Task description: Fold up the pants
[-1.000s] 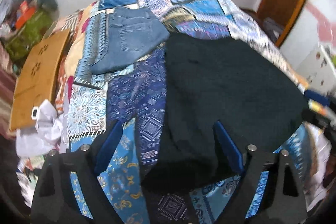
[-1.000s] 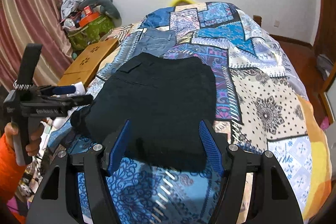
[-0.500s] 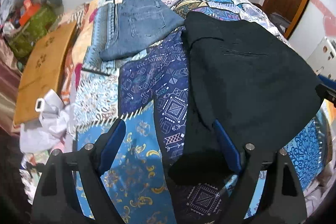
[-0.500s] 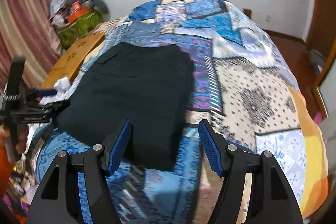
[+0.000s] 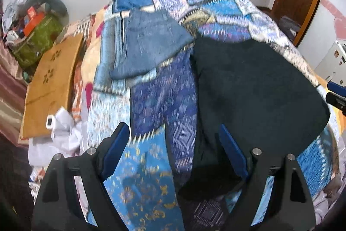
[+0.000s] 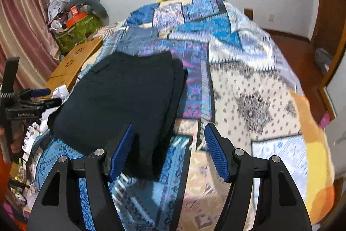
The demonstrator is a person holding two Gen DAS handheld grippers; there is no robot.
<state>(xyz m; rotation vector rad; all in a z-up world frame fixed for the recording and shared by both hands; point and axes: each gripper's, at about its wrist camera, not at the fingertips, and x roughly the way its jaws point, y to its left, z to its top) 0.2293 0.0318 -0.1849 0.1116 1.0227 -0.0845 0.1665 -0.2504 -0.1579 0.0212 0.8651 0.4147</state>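
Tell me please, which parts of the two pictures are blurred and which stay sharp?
Left wrist view: the quilt and folded jeans are smeared by motion; the left claw is sharp. Right wrist view: the quilt's far patterns are streaked, the black pants less so; the right claw is crisp. Fisheye bulges both.

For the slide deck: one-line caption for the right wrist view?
Open right tongs hover over folded black pants on patchwork bedspread.

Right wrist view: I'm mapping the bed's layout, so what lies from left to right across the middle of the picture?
Left gripper → wooden board → black pants → patchwork bedspread → wooden floor.
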